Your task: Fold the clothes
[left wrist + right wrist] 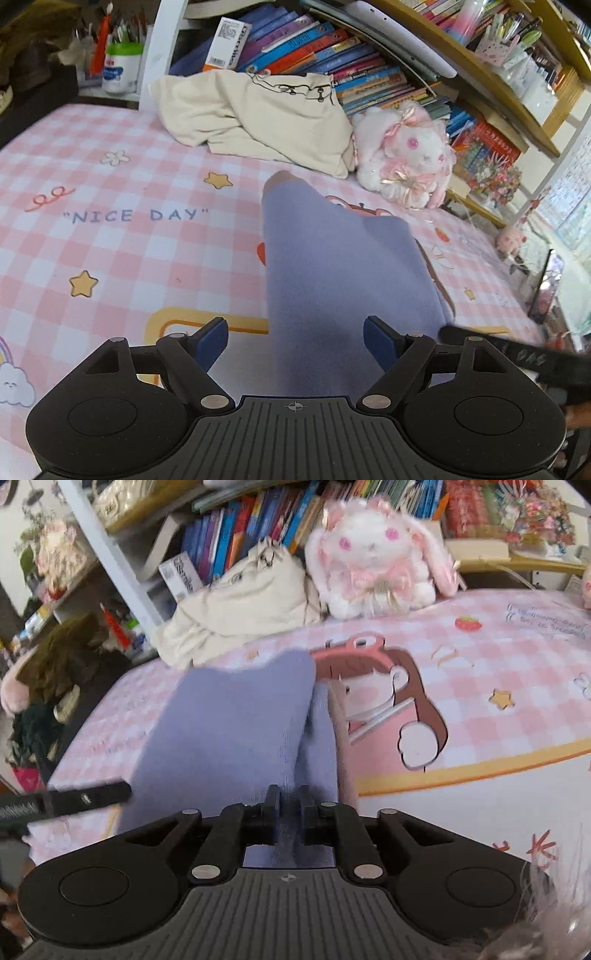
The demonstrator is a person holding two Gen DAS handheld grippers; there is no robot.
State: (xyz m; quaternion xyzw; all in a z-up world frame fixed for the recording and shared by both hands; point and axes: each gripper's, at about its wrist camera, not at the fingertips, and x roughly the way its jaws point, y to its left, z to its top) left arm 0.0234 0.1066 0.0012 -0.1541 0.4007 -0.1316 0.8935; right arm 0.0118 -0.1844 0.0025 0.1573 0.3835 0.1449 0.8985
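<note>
Fabric of a lavender knit garment point(236, 731) is pinched between the two fingers of the right tool point(289, 814), which are closed tightly on a bunched edge, so that this side can be lifted and carried. The left tool point(295, 345) has its blue fingers wide apart and grips nothing; it hangs above the near part of the same cloth, perhaps ready to take or press another edge. The garment lies stretched over the pink checked bed sheet point(110, 240), partly raised. Behind it are a cream garment point(258, 122) in a crumpled heap and a white plush rabbit point(406, 155), both near the bookshelf point(369, 74).
</note>
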